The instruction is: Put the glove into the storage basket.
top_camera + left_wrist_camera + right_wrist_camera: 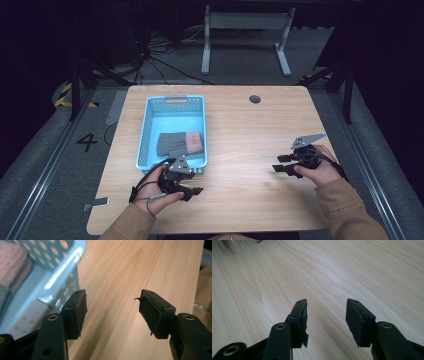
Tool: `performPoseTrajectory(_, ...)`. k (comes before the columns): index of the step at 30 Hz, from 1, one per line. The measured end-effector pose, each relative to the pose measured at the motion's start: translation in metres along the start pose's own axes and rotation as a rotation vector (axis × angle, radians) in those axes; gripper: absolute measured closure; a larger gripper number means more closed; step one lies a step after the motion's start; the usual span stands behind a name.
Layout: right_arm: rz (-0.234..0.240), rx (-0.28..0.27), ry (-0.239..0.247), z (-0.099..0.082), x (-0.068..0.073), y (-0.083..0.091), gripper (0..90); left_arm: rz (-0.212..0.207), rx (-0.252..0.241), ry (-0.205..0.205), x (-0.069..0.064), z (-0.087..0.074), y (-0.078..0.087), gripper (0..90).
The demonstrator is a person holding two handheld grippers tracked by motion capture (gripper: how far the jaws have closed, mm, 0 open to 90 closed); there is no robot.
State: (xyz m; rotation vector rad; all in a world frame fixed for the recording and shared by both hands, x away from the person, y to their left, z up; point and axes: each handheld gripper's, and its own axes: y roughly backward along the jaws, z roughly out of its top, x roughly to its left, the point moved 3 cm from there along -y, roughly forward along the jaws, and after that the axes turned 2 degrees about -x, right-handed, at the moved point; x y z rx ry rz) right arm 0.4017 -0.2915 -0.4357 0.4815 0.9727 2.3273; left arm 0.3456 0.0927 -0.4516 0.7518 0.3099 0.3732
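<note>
Knit glove (pixel 180 143) lay inside the blue basket (pixel 145 135); left gripper (pixel 192 191), jaws wide and empty, sat just outside its near corner. Right gripper (pixel 280 164), also open and empty, rested well right of the basket. Best withdrawn without nudging the basket.

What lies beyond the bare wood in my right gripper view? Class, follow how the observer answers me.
Observer: A light blue basket stands on the table's left half, seen from the high view.
Operator: Is anything in it?
Observer: Yes, a grey glove with a pink cuff lies on its floor.
Operator: Where is the left gripper?
Observer: The left gripper is beside the basket's near right corner, fingers apart with nothing between them.
Operator: And mine, from above?
Observer: The right gripper sits over the table's right half, pointing left, fingers apart, far from the basket.
</note>
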Motion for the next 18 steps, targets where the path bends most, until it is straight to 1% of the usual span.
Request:
performPoseTrajectory(3,0.000,0.002,0.000,-0.001,-0.001,-0.001,52.7,-0.008,-0.004,0.002,-0.003,-0.008,-0.010,40.4)
performPoseTrajectory(6,0.003,0.009,0.005,-0.001,0.000,-0.002,52.5,0.008,0.010,0.008,-0.004,-0.016,-0.018,37.9)
performPoseTrajectory(8,0.003,0.012,0.001,-0.002,0.000,-0.004,52.3,0.021,0.007,0.012,-0.004,-0.019,-0.021,37.4)
performPoseTrajectory(9,0.001,0.013,0.003,-0.002,0.000,-0.004,52.2,0.021,0.001,0.023,-0.004,-0.019,-0.021,37.4)
performPoseTrajectory(10,0.000,0.014,0.003,-0.002,0.000,-0.005,52.2,0.022,-0.014,0.030,-0.005,-0.020,-0.022,37.2)
performPoseTrajectory(15,-0.001,0.015,0.005,-0.003,0.000,-0.007,51.7,0.043,-0.037,0.021,-0.005,-0.019,-0.021,36.4)
performPoseTrajectory(17,-0.004,0.013,0.002,-0.002,-0.001,-0.007,51.6,0.046,-0.036,0.032,-0.004,-0.020,-0.020,35.9)
performPoseTrajectory(18,-0.002,0.013,0.000,-0.002,-0.001,-0.007,51.5,0.054,-0.031,0.031,-0.003,-0.022,-0.019,35.7)
